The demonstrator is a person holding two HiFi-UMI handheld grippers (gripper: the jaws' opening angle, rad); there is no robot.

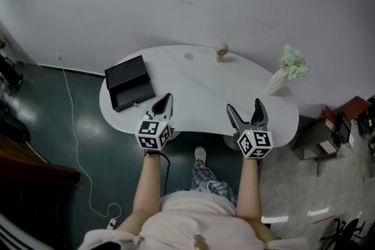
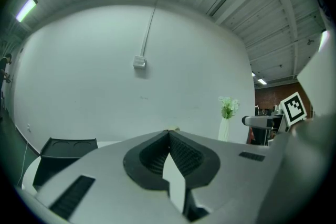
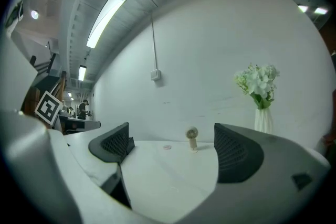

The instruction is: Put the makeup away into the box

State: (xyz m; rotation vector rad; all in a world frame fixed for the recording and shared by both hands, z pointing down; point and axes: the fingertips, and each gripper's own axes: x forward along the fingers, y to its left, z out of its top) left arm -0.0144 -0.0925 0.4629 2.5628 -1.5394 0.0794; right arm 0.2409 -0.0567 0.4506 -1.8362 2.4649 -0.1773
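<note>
On the table's far edge: a small pinkish makeup disc (image 1: pixel 188 57) lies flat on the white table (image 1: pixel 202 93), with a little fan (image 1: pixel 221 51) standing just beside it to the right.
Table's left end: the black box (image 1: pixel 129 84) sits open, well apart from the disc.
Table's right end: a vase of pale flowers (image 1: pixel 288 69) stands against the wall.
Left gripper (image 1: pixel 167 97): jaws pressed together with nothing between them, held over the near edge close to the box.
Right gripper (image 1: pixel 244 105): jaws spread wide and empty; its own view frames the disc and fan between them, far off.
In the way: only bare tabletop lies between grippers, disc and box.
Floor, left: a thin cable (image 1: pixel 76 132) trails down.
</note>
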